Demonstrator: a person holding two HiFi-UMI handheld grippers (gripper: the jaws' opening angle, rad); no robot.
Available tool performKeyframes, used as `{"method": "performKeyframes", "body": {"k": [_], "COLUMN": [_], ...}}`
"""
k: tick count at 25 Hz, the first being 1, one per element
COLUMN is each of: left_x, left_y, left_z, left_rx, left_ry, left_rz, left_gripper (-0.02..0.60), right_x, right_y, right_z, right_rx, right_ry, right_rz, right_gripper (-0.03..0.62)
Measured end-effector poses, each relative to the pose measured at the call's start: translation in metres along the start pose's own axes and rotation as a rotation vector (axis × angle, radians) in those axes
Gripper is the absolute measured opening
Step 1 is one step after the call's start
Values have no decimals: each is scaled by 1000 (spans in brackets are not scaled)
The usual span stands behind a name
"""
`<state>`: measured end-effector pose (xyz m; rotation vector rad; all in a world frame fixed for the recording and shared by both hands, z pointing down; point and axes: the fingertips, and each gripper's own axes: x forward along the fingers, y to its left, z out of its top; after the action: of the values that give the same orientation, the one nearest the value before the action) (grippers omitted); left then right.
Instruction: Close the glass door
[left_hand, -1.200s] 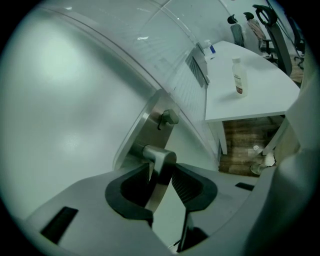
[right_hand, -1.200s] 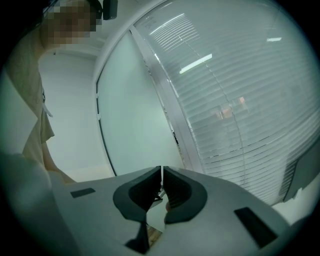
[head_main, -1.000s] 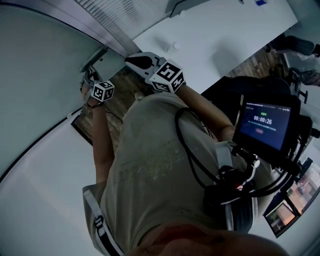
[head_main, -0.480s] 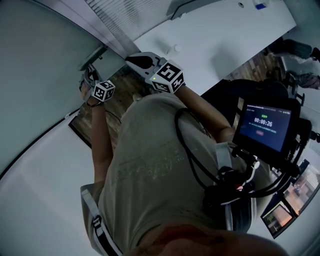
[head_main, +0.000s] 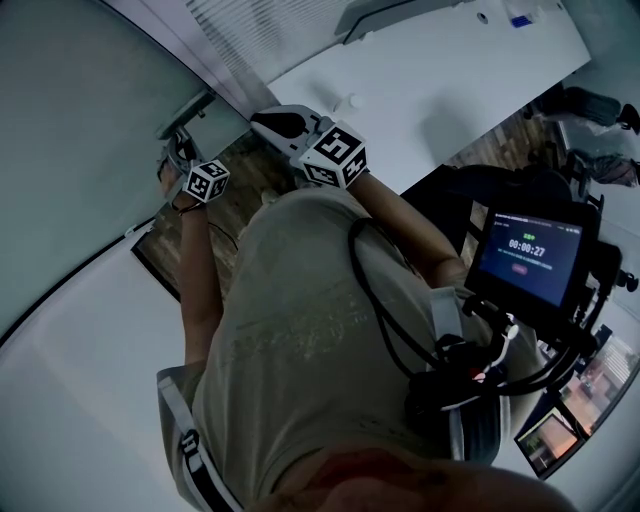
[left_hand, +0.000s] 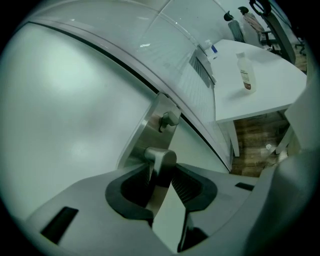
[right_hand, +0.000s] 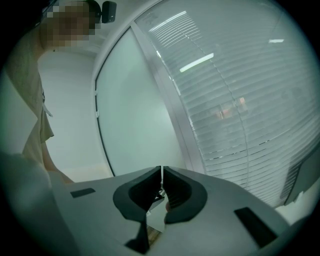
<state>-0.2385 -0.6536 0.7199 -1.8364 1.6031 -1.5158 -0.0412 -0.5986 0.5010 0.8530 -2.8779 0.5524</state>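
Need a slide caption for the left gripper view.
Left gripper clamps the handle of the glass door; table with bottle beyond.

So the door (head_main: 70, 150) is off to the left, and its handle (left_hand: 162, 157) sits between the jaws of the left gripper (left_hand: 161, 170). The right gripper (head_main: 285, 125) is just right of that, by the table (left_hand: 265, 85) edge. A bottle (left_hand: 244, 73) stands on the table. The screen (head_main: 525, 258) is down at the person's right.

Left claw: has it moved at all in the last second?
No. In the head view the left claw keeps its spot relative to the corner of the white table, clamped on the door handle.
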Motion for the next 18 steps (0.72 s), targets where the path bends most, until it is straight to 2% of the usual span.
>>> {"method": "performKeyframes", "body": {"k": [12,15,18], "left_x": [11,13,15], "left_y": [4,3,3], "left_z": [2,1,-3], "left_rx": [-13,-30,-38], "left_ry": [13,31,80], "left_rz": [11,-18,-77], "left_gripper": [149,149,149], "right_x": [-2,1,3], "right_y": [-1,1,3], "right_z": [-4,-4,-2], "right_rx": [1,1,4], "right_ry": [15,14,9], "right_rz": [2,9,18], "right_gripper": [17,17,17]}}
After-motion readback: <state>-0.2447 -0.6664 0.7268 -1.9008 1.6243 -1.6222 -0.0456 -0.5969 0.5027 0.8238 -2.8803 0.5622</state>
